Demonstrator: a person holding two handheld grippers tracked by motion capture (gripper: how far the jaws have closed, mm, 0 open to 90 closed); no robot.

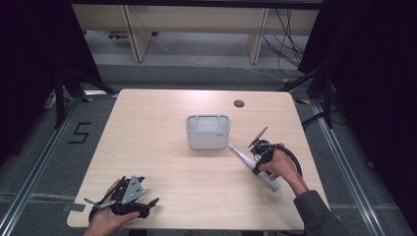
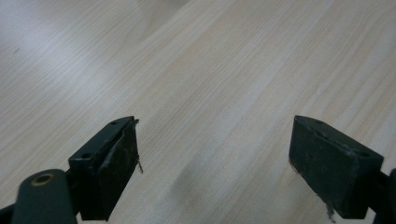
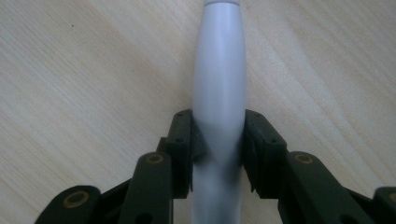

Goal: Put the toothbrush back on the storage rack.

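Note:
A slim white handle shaped like an electric toothbrush (image 1: 240, 154) lies slanted on the wooden table (image 1: 162, 157), to the right of a white rectangular bin (image 1: 208, 140). My right gripper (image 1: 256, 167) is shut on its middle, a person's hand around the gripper. In the right gripper view both black pads press the toothbrush (image 3: 219, 70) from either side, and the right gripper (image 3: 218, 135) holds it just above the wood. My left gripper (image 1: 146, 192) rests near the table's front left corner. The left gripper (image 2: 215, 158) stands wide open over bare wood, with nothing between its jaws.
The bin sits mid-table, and its inside looks empty from above. A round cable hole (image 1: 239, 103) is in the tabletop at the back right. Dark curtains flank the table, and cables lie on the floor behind it.

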